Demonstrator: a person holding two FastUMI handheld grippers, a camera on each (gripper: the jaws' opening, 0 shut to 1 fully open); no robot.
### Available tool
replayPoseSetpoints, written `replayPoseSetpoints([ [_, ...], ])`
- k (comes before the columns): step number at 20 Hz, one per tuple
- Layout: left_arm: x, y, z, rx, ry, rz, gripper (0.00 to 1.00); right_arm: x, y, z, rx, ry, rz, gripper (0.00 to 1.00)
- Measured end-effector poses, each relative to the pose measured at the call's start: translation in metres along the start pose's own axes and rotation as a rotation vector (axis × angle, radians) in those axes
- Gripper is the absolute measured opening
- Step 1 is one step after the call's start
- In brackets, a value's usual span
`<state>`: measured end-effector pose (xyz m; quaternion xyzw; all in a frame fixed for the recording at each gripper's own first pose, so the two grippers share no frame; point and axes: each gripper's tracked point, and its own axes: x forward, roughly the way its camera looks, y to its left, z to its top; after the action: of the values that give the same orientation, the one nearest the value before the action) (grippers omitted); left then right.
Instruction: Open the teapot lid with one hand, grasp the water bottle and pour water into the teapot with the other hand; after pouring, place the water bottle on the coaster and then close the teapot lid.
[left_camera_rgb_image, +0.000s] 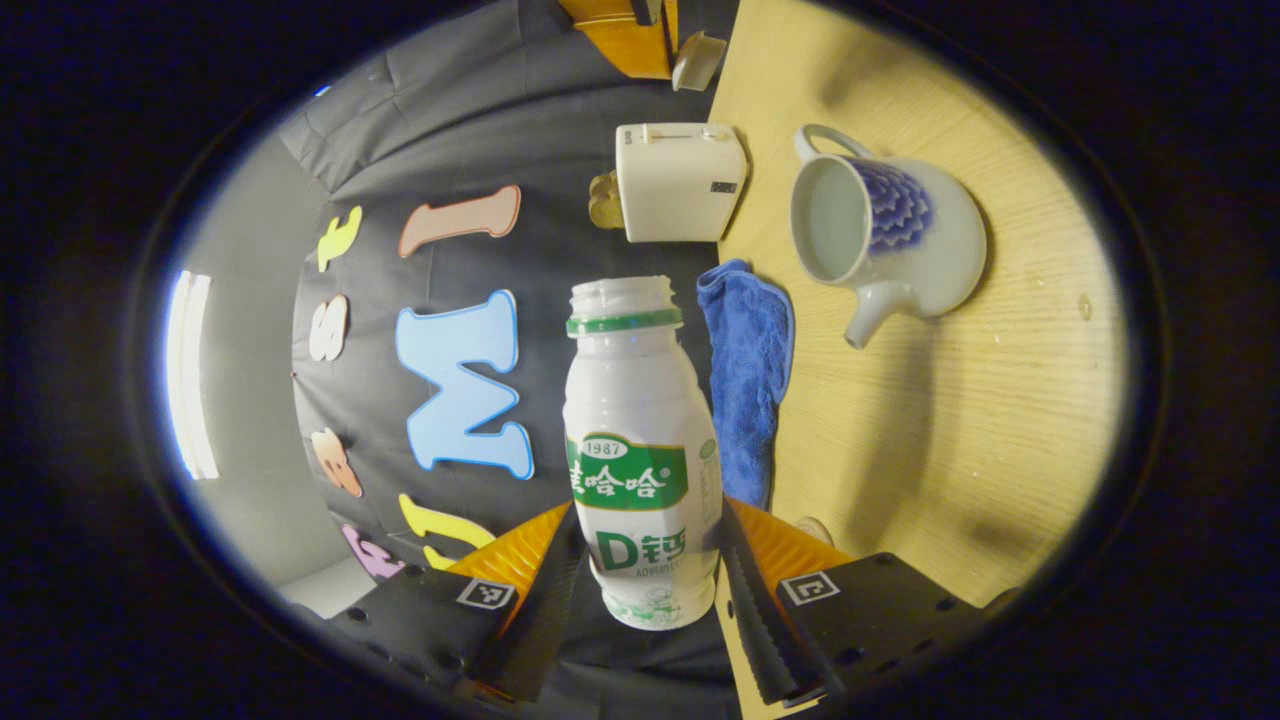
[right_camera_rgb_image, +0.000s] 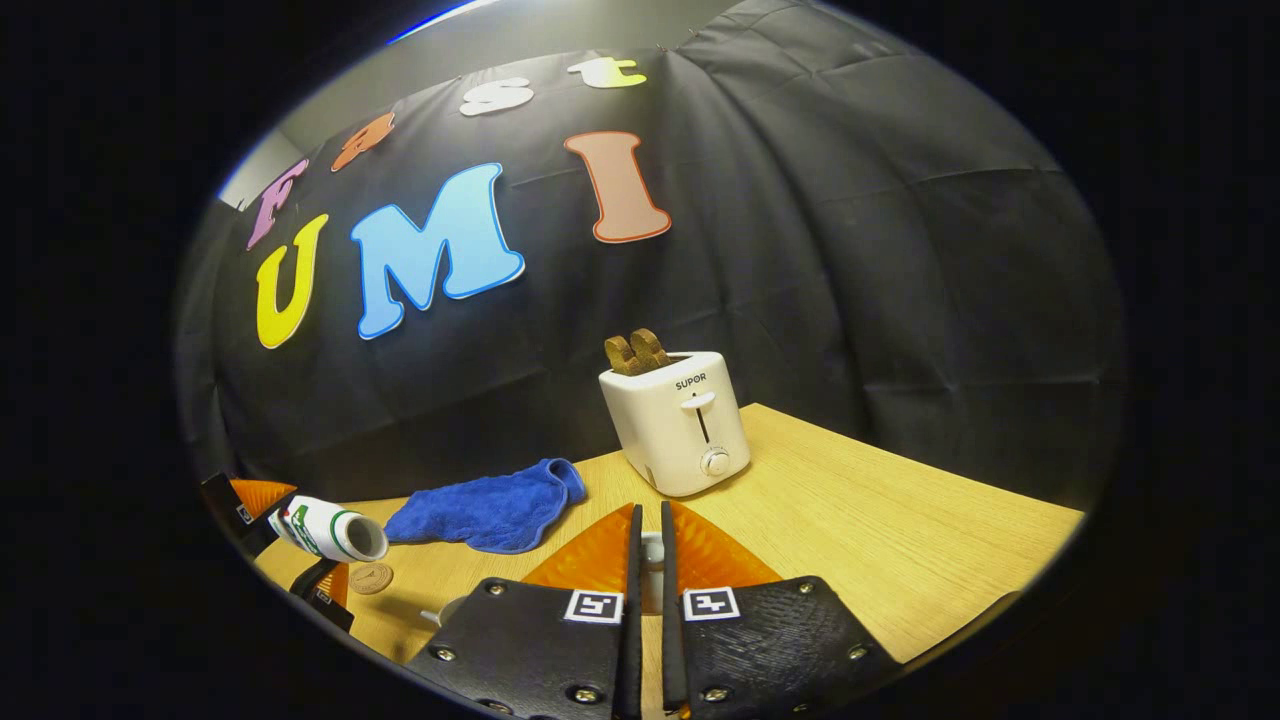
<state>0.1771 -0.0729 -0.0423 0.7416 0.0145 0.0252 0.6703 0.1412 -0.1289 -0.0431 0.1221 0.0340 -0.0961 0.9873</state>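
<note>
The left gripper (left_camera_rgb_image: 655, 575) is clamped on the lower body of the uncapped water bottle (left_camera_rgb_image: 640, 440), held tipped near the open teapot (left_camera_rgb_image: 880, 240) on the counter (left_camera_rgb_image: 950, 430) (thin plastic, likely light and crushable: grip low, moderately).

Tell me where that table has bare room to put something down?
Widest bare wood: right of the toaster in the right gripper view, out to the table edge. In the left gripper view, open wood also borders the teapot on the side away from the blue cloth. It is crowded where cloth, coaster and the held bottle bunch together.
</note>
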Motion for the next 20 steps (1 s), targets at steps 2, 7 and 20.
replayPoseSetpoints([
  [2,0.001,0.0,0.001,0.01,0.0,0.003,0.87,0.001,-0.001,0.0,0.001,0.0,-0.002,0.08],
  [7,0.0,0.007,0.002,0.04,-0.005,0.024,0.81,0.0,-0.004,0.0,0.003,-0.001,-0.01,0.08],
  [20,-0.005,0.007,0.014,0.123,-0.041,0.037,0.81,0.0,-0.011,0.002,0.019,-0.003,-0.028,0.08],
])
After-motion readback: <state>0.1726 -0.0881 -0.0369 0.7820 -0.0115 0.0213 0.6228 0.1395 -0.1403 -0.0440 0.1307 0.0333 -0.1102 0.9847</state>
